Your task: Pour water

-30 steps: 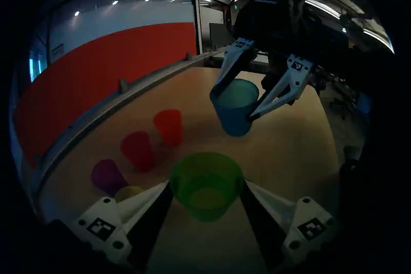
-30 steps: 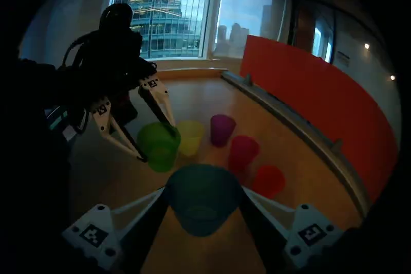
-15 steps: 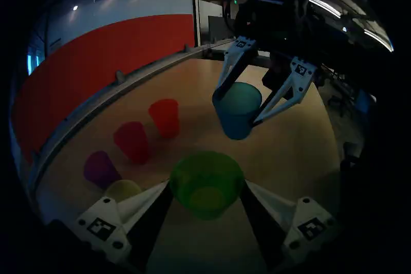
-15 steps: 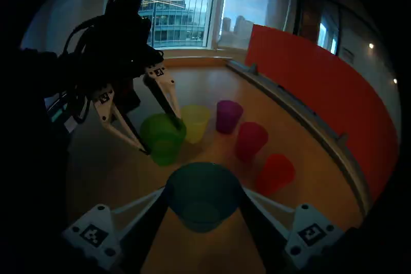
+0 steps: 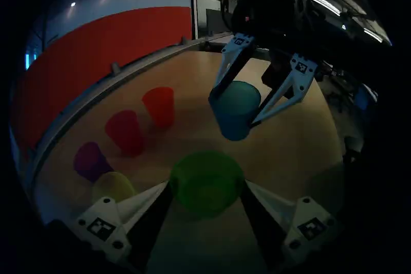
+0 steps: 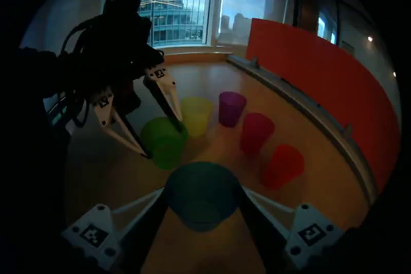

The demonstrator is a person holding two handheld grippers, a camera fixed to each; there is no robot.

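Left hand-held gripper [image 5: 205, 187] pinches the green cup [image 5: 206, 194], right hand-held gripper [image 6: 203, 192] pinches the blue cup [image 6: 202, 207], each squeezed from both sides. Blue cup hangs above the surface [image 5: 293, 135] near the green one, probably staged for a cup-to-cup pour

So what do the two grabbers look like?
The left gripper and right gripper match: two long white fingers each, tapering to a tip, black on the inner side. Each finger's base carries a square black-and-white marker and small dark screws. Behind sits a bulky dark body with a looping cable. Sleeves are too dark to tell.
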